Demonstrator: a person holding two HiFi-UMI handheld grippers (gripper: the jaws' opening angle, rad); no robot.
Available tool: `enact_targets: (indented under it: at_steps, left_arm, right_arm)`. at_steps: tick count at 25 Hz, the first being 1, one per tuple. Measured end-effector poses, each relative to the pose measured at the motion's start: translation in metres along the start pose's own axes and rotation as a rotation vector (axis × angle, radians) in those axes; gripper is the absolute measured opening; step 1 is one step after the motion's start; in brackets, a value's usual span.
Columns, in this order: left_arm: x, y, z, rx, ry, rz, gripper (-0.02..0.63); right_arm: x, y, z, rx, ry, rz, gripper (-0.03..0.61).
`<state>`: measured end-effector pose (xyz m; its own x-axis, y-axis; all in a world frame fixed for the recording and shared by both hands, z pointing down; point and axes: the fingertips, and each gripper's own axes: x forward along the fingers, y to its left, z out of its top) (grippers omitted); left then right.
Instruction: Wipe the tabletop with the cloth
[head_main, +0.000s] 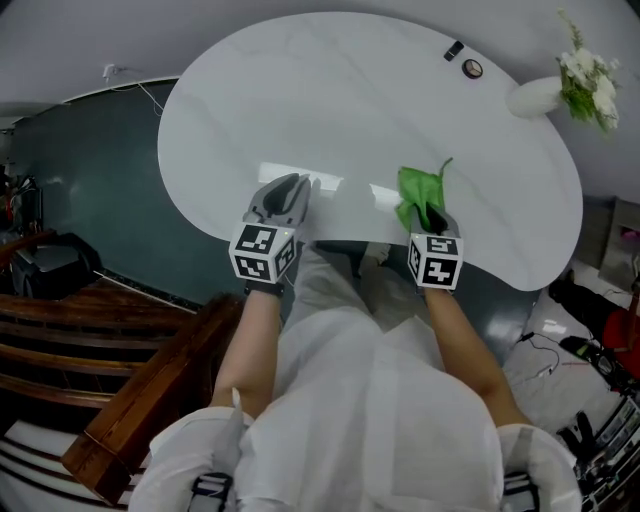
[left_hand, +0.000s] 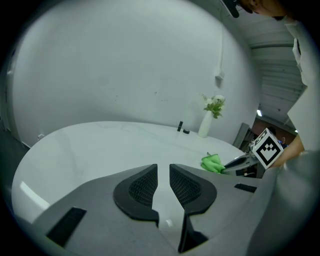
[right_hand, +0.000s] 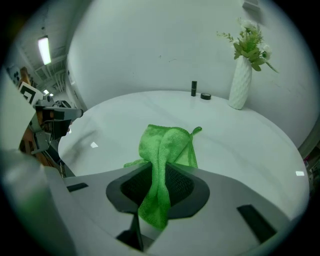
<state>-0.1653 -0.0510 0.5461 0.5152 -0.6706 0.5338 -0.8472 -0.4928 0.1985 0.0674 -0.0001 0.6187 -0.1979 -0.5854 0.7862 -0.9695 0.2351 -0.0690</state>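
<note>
A bright green cloth (head_main: 421, 193) lies on the white oval tabletop (head_main: 340, 100) near its front edge. My right gripper (head_main: 429, 214) is shut on the cloth (right_hand: 165, 155), whose pinched fold runs down between the jaws while the rest spreads forward on the table. My left gripper (head_main: 293, 193) hovers over the front edge of the table, to the left of the cloth, with its jaws nearly together and nothing between them (left_hand: 163, 184). In the left gripper view, the cloth (left_hand: 212, 163) and the right gripper (left_hand: 240, 161) show at the right.
A white vase with flowers (head_main: 570, 88) stands at the table's far right; two small dark objects (head_main: 463, 59) lie near the far edge. A dark wooden bench (head_main: 60, 330) is at the left, and cables and gear (head_main: 590, 370) lie on the floor at the right.
</note>
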Motion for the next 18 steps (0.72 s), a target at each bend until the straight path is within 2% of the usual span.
enact_targets:
  at_steps: [6,18]
  left_arm:
    - [-0.027,0.031,-0.008,-0.028,-0.004,0.045,0.083]
    - [-0.093,0.121,-0.031,-0.084,0.008,0.165,0.081]
  right_arm:
    - [0.016,0.074,0.013,-0.098,0.009,0.114,0.071]
    - [0.05,0.233,0.045,-0.321,0.022,0.306,0.071]
